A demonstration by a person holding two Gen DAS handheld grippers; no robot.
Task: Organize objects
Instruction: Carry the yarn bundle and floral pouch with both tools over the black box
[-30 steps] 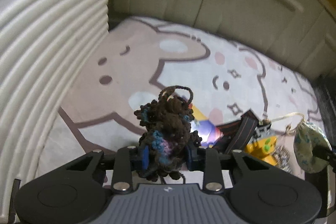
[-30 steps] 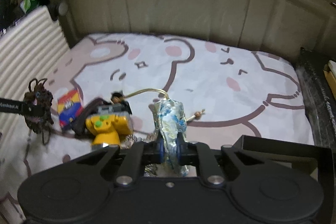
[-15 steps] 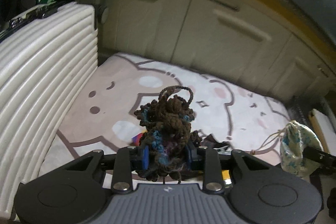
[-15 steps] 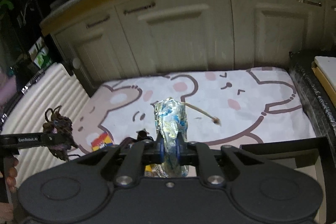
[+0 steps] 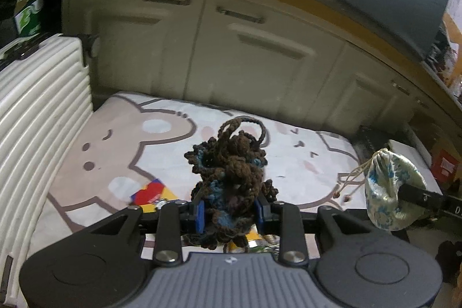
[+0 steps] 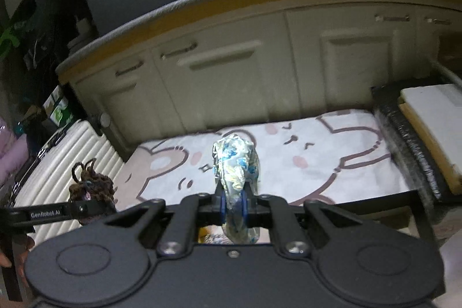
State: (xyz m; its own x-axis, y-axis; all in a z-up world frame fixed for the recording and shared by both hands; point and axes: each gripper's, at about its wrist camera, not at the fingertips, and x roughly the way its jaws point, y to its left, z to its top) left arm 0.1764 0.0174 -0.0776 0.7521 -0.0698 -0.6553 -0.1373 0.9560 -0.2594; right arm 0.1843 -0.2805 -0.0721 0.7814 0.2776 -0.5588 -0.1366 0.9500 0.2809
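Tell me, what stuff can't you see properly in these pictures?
- Things left on the mat: in the left wrist view the left gripper and its crochet pouch cover most of them; only a colourful card peeks out.
- Same pile in the right wrist view: hidden behind the right gripper and its floral pouch.
- What is inside either pouch: closed fabric hides it.
- Green box: cut off, print too blurred.

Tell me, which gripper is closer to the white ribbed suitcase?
Left. The left gripper holds its yarn bundle right beside the suitcase; the right gripper is farther out over the mat.
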